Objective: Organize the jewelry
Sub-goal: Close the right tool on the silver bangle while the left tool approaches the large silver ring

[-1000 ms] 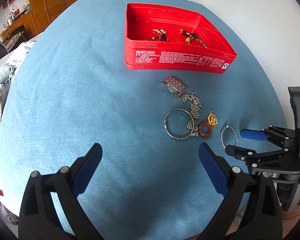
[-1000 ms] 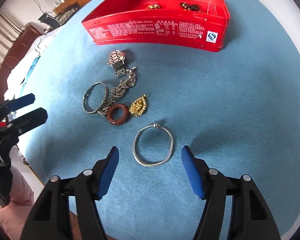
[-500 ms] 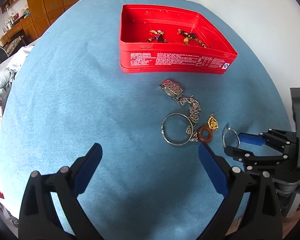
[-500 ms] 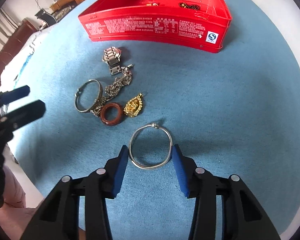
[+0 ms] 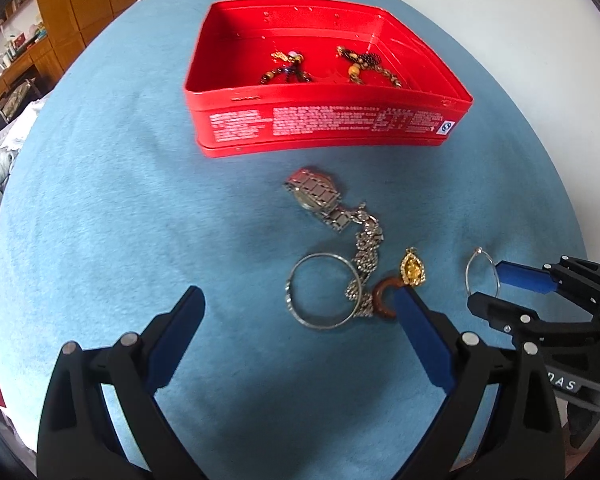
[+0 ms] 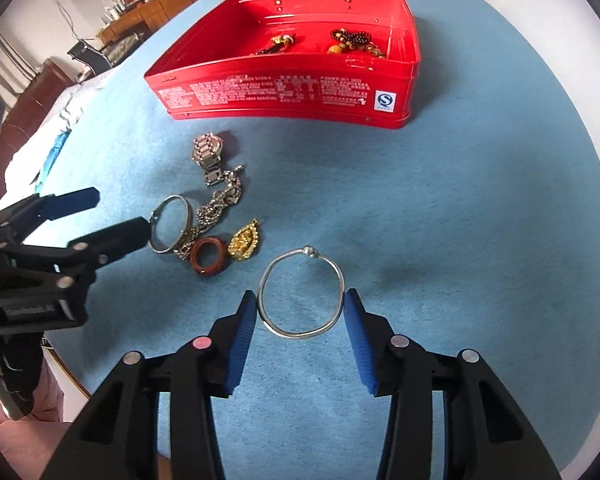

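A red tin (image 5: 324,124) (image 6: 284,96) stands open on the blue cloth, with two beaded pieces (image 5: 288,68) (image 5: 364,64) inside. In front lie a silver watch (image 5: 314,196) (image 6: 209,152), a chain (image 5: 366,248), a wide silver bangle (image 5: 320,320) (image 6: 170,224), a brown ring (image 6: 210,258), a gold pendant (image 5: 412,270) (image 6: 244,242) and a thin silver bangle (image 6: 300,292) (image 5: 482,272). My right gripper (image 6: 300,300) is open, its fingers either side of the thin bangle on the cloth. My left gripper (image 5: 296,300) is open above the wide bangle.
The blue cloth (image 5: 120,200) covers a round table whose edge is close behind both grippers. Wooden cabinets (image 5: 80,8) and a cluttered room lie beyond the far left edge. A white wall (image 5: 500,20) is at the right.
My right gripper moved forward and narrowed its jaws around the thin bangle. My left gripper moved forward and right, closer to the tin and over the wide bangle.
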### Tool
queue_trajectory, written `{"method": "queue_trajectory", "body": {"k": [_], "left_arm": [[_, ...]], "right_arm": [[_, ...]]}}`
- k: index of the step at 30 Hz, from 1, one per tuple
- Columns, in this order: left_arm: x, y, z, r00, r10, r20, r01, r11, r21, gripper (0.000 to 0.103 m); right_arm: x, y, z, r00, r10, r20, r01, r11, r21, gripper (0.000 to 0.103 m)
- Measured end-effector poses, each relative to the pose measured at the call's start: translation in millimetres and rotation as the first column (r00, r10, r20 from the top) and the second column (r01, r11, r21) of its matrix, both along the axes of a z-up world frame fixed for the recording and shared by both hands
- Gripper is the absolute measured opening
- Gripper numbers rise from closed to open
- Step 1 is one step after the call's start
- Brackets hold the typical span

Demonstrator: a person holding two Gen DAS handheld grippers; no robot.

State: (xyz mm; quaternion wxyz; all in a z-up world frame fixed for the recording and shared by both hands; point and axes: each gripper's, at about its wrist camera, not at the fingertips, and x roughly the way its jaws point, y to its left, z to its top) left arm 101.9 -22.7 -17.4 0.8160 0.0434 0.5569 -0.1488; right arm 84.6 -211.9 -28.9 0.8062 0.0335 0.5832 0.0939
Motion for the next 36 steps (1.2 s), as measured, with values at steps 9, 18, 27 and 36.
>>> {"method": "queue_trajectory", "body": {"k": [9,18,27,36], "left_arm": [[9.8,-7.4,-19.1,0.997,-0.018,-0.079,0.017,1.0,-0.02,0.073],[16.9,-12.6,-28.2,0.993,-0.044,-0.108,0.039,0.998,-0.048,0.049],[18.5,-13.0,-27.6,0.994,-0.052,-0.094,0.047,0.998,-0.052,0.047],[8.9,13.8,-2.1,0.999,-0.018,-0.042,0.015,0.997,-0.076,0.047]], "right_arm": [[2.7,-7.2,-6.0,1.0,-0.005,-0.011,0.005,1.0,0.002,0.045],[7.7,-5.3,-11.1,1.0,-0.001,-0.018,0.001,1.0,-0.001,0.045],[9.1,-4.3,-11.2,1.0,-0.001,-0.015,0.001,1.0,-0.005,0.045],[10.4,-3.4,-4.3,1.0,0.001,0.006,-0.001,1.0,-0.007,0.045]]}}
